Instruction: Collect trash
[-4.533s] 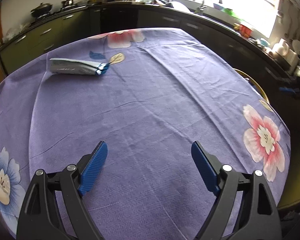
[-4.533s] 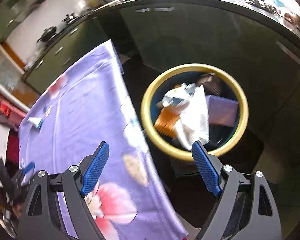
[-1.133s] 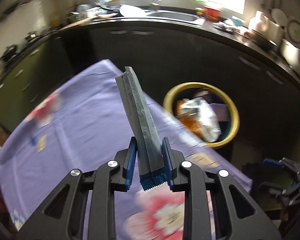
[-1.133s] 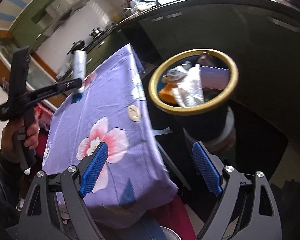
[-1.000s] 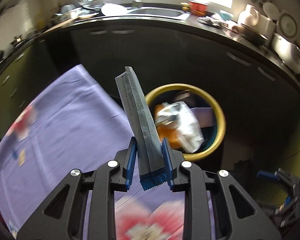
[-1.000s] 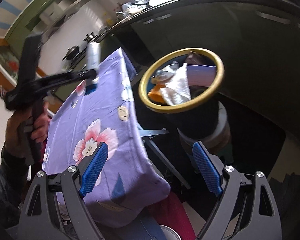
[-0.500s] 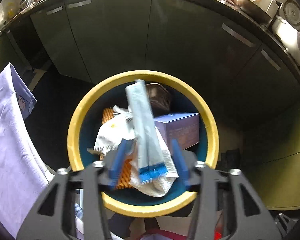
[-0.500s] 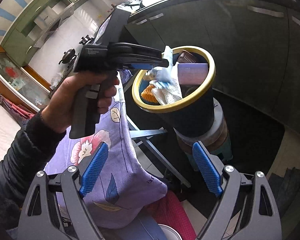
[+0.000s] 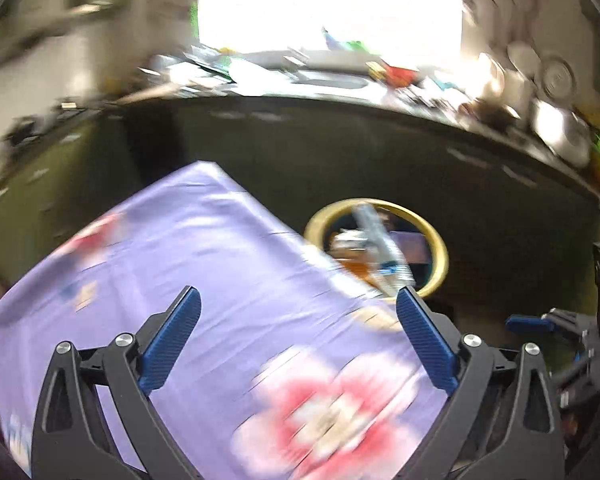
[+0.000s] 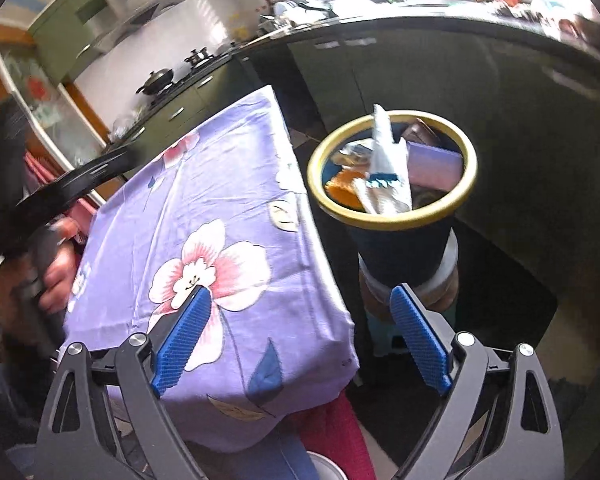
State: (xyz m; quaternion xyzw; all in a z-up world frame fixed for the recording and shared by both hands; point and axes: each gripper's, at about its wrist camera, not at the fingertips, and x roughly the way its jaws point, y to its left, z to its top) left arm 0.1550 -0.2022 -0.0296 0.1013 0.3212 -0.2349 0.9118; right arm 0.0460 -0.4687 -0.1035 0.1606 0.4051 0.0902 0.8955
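Note:
The grey wrapper with a blue end [image 10: 382,148] stands slanted among the trash in the yellow-rimmed bin [image 10: 392,224], beside the table's far corner. The blurred left wrist view shows the same wrapper [image 9: 380,248] inside the bin [image 9: 440,248]. My left gripper [image 9: 298,294] hovers over the purple flowered tablecloth [image 9: 220,260], jaws opening wide with nothing between them. My right gripper [image 10: 300,292] is open and empty, over the tablecloth's near corner [image 10: 220,184] and short of the bin. A hand [image 10: 56,276] holds the left gripper at that view's left edge.
Dark kitchen cabinets [image 10: 500,92] curve behind the bin, their counter crowded with dishes. The bin stands on a white and brown base atop a small stool [image 10: 392,336]. A stove with pots [image 10: 160,78] is at the back left. Red cloth [image 10: 340,432] hangs below the table.
The left gripper, over the bin with the wrapper between loosening jaws, has pulled back over the table with jaws wide. The wrapper stays in the bin. The right gripper stays open.

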